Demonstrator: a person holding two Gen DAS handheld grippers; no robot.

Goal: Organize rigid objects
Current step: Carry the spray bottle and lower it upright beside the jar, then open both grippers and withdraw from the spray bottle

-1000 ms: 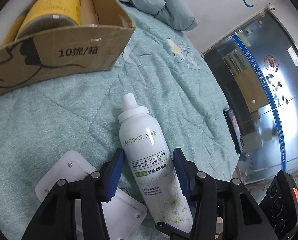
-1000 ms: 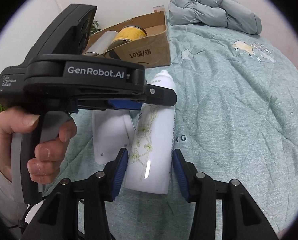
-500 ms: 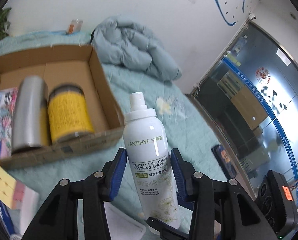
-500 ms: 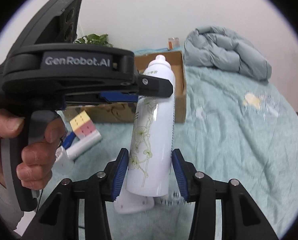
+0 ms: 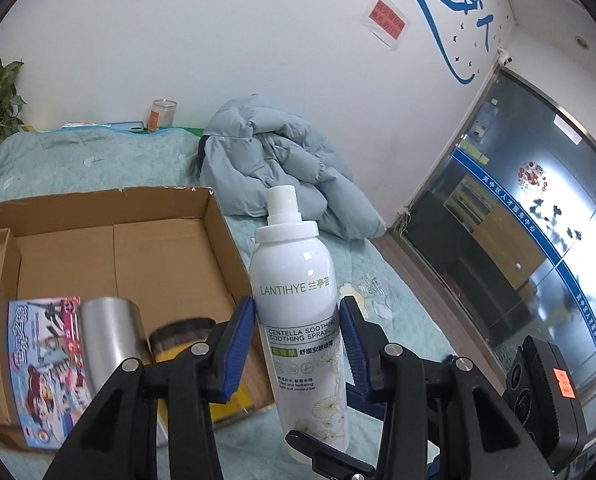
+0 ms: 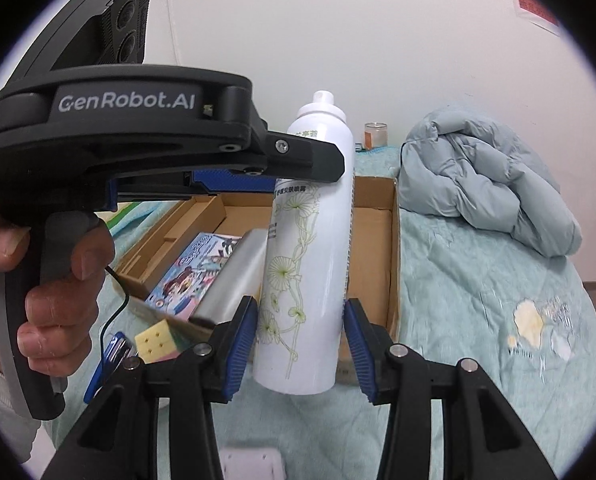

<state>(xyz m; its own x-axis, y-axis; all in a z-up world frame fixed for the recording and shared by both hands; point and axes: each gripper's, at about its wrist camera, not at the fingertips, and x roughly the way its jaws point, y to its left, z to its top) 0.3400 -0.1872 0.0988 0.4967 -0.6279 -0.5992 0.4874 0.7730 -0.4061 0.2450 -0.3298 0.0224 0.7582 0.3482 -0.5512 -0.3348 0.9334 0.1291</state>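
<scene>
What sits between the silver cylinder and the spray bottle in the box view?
In the left wrist view, a yellow-labelled jar lies between the silver cylinder and the spray bottle, partly hidden by the left tool.

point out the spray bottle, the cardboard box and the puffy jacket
spray bottle (image 5: 294, 300), left wrist view, labelled body
cardboard box (image 5: 166, 256), left wrist view, inner back wall
puffy jacket (image 6: 485, 176), right wrist view, middle folds

A bed (image 5: 98, 164) under a pale green quilt carries everything. Ahead of the grippers a cardboard box (image 5: 166, 216) rests on it; beyond, rightward, lies a bundled grey-blue jacket (image 6: 485, 176).
</scene>
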